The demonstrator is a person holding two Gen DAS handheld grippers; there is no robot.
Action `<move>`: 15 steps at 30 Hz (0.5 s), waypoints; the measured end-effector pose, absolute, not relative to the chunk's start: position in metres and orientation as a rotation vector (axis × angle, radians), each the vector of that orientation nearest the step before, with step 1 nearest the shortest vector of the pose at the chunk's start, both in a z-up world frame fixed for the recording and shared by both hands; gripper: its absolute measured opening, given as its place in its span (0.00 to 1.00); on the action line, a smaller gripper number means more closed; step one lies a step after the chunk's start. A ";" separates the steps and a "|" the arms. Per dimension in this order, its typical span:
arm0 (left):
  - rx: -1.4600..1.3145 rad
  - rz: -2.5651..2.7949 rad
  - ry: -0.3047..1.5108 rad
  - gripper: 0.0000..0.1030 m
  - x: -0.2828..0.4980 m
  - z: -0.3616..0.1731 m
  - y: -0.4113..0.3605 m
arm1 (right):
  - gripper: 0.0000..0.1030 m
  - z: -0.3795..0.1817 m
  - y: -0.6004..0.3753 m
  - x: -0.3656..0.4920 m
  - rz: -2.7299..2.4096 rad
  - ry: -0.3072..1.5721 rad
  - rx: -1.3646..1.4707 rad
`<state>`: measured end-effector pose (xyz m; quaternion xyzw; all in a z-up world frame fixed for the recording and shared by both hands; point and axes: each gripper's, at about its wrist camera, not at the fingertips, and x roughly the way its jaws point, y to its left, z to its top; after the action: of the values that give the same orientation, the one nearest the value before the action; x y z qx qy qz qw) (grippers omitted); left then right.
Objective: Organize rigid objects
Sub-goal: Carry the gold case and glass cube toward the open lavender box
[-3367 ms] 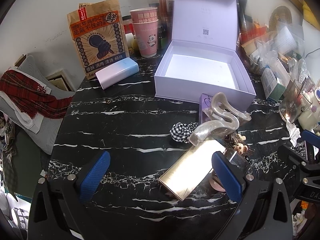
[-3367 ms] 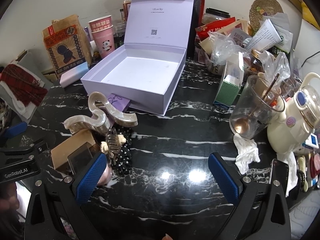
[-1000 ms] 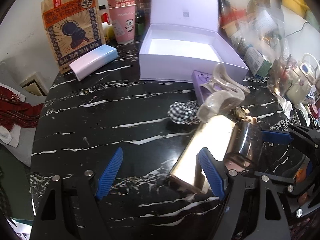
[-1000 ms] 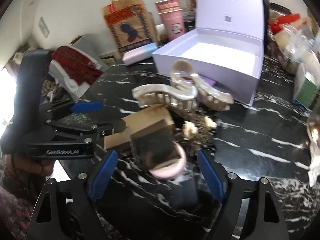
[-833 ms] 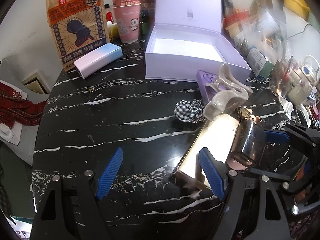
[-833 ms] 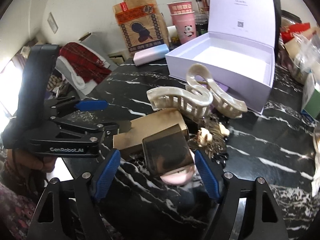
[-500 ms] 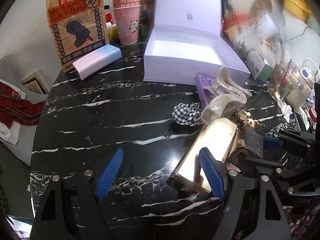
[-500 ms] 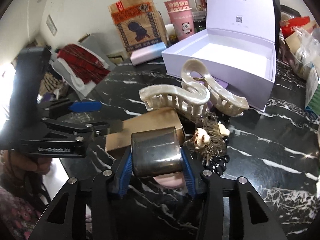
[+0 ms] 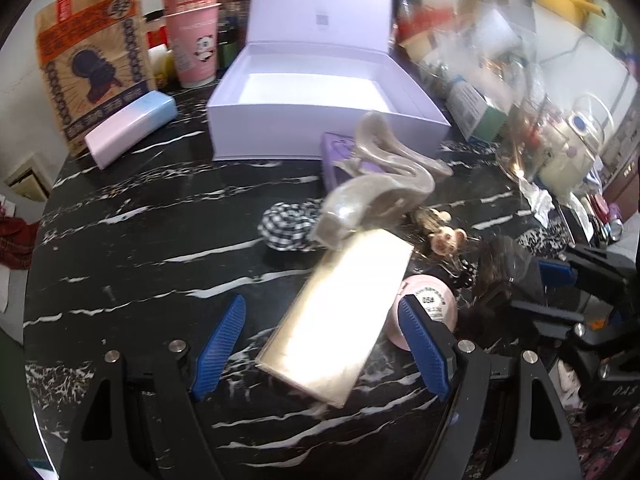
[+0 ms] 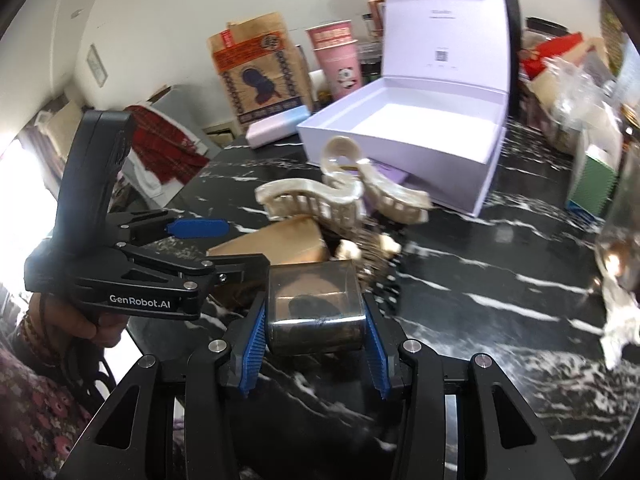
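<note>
My right gripper (image 10: 316, 320) is shut on a smoky translucent box (image 10: 316, 308) and holds it above the black marble table (image 10: 500, 280). In the left wrist view the box (image 9: 504, 268) appears blurred at the right with the right gripper (image 9: 560, 280) on it. My left gripper (image 9: 324, 344) is open around a gold box (image 9: 340, 312) lying flat. A round pink compact (image 9: 430, 308) lies beside its right finger. A pearly hair claw (image 9: 380, 196) rests on the gold box's far end. The open lilac gift box (image 9: 320, 88) stands behind.
A checked scrunchie (image 9: 286, 224), a purple case (image 9: 340, 156) and a small bear clip (image 9: 444, 240) lie in the pile. A pink-blue case (image 9: 132, 128), snack bag (image 9: 92, 80) and pink cups (image 9: 196, 40) stand far left. Cluttered jars and bags (image 9: 520, 112) crowd the right.
My right gripper has closed on the smoky box and lifted it off the pink compact, which now lies uncovered. My left gripper stays open around the gold box.
</note>
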<state>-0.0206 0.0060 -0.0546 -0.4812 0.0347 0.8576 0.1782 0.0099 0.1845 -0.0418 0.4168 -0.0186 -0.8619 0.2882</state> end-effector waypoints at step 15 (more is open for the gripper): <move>-1.330 2.395 0.136 0.46 -0.020 -0.063 0.015 | 0.42 -0.045 0.197 0.010 -2.321 -0.103 1.132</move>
<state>-0.0195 0.0153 -0.0628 -0.4754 0.0485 0.8559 0.1978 0.0102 0.1973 -0.0454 0.4211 -0.0382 -0.8635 0.2749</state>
